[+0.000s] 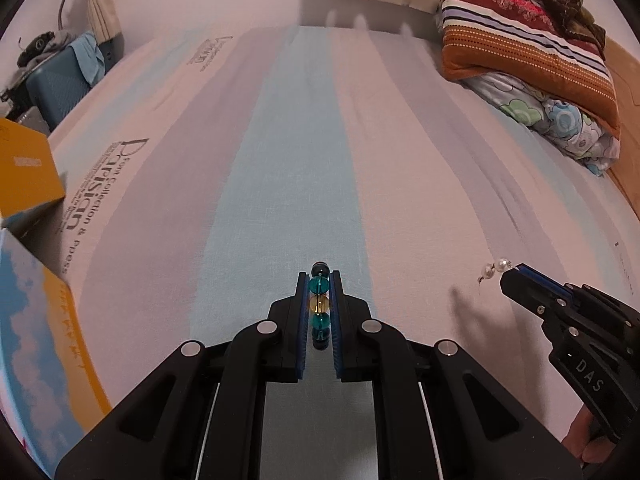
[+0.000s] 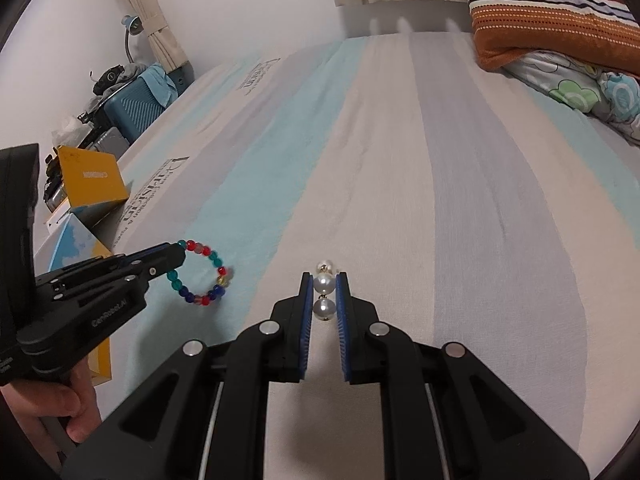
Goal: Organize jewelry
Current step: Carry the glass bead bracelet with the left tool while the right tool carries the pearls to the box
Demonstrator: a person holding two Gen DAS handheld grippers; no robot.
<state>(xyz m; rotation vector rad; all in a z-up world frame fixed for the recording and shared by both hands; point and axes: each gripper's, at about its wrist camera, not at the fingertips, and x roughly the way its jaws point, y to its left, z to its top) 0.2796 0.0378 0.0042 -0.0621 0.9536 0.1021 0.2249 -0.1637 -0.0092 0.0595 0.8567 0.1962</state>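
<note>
Left gripper [image 1: 319, 280] pinches the bead bracelet [image 2: 202, 274]; right gripper [image 2: 324, 280], marked "DAS", pinches the pearl piece [image 2: 323, 294]. Ahead of both lies a striped bedsheet [image 1: 288, 140] printed "Parisian". Left of the left gripper stands a yellow box [image 2: 90, 180]. Folded quilts [image 1: 528, 40] lie far right.

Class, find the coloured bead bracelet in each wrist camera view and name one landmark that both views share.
Left wrist view: the bead bracelet sits low centre, edge-on, pinched between the left tongs.
Right wrist view: it hangs as a full ring at lower left, from the left tongs' tip.
Shared landmark: the striped orange quilt, upper right in both.
</note>
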